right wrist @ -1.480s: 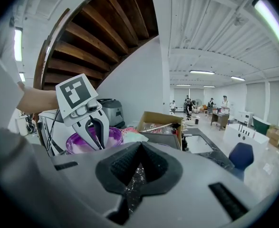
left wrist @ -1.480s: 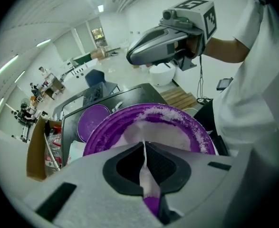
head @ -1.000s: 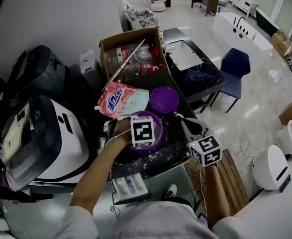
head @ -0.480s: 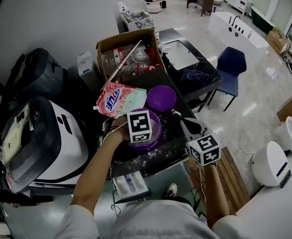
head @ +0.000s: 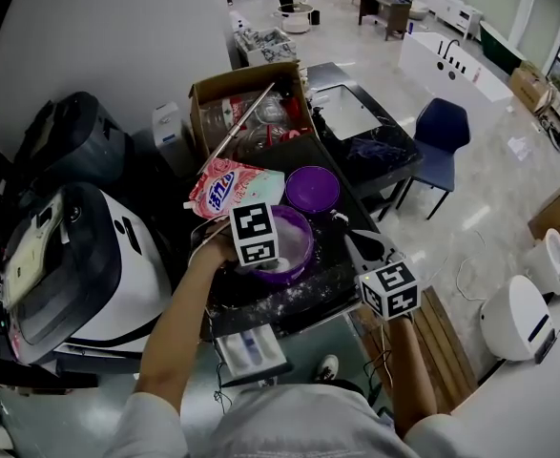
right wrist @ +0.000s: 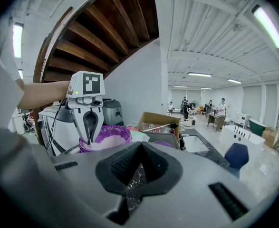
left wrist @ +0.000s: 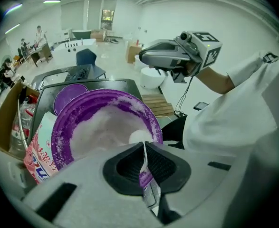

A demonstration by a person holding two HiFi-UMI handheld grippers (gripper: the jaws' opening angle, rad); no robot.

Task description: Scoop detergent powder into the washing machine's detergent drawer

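At the bottom of the left gripper view, the left gripper's [left wrist: 143,150] own body hides the purple tub's [left wrist: 82,113] near rim from us. In the head view the washing machine [head: 70,265] runs into the dark left edge, and we cannot read the detergent bag's [head: 237,187] print.

The head view looks steeply down on the worktop [head: 294,299]. The left gripper view sits close over the purple tub [left wrist: 59,132]. The right gripper view faces that tub from farther off, roughly level.

Smooth plastic tub [left wrist: 58,127] — matt cardboard box [head: 203,92].
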